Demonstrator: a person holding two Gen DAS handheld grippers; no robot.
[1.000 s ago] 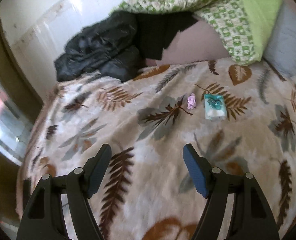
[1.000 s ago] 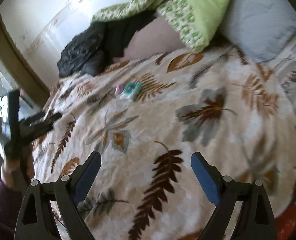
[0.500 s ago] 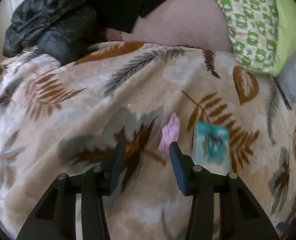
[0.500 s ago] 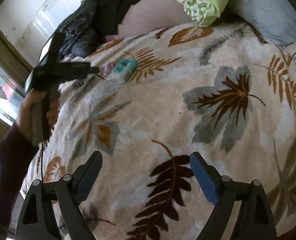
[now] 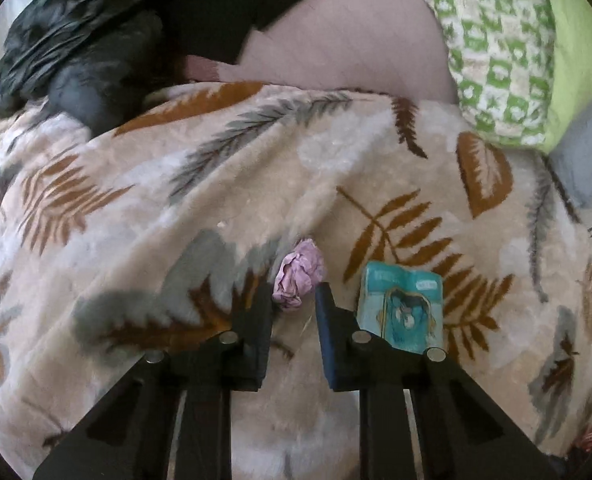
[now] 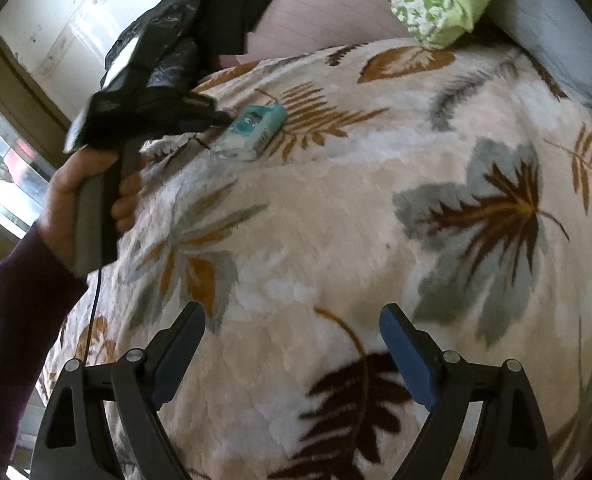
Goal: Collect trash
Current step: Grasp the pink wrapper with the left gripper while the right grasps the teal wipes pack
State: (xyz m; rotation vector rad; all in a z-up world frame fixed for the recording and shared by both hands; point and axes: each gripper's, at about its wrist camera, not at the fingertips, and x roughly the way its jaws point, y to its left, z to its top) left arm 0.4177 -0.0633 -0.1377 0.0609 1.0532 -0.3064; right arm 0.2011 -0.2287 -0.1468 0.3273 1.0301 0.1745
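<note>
Left gripper (image 5: 294, 300), jaws closing around the crumpled pink wrapper (image 5: 299, 278) mid-blanket (image 5: 176, 208) beside teal tissue pack (image 5: 401, 307), to pick it; right gripper (image 6: 292, 344) spread wide, empty, waiting.

A bed carries everything, covered by a fleecy cream blanket (image 5: 224, 184) printed with brown, rust and grey leaves. In the left wrist view, a crumpled pink wrapper (image 5: 299, 278) lies on the blanket near centre, at about 6 o'clock. Just beside it, toward 3 o'clock, lies a teal tissue pack (image 5: 401, 312), apart from the wrapper. At 11 o'clock a black jacket (image 5: 72, 40) is heaped on the bed. At 1 o'clock rests a green-and-white patterned pillow (image 5: 500, 48).
</note>
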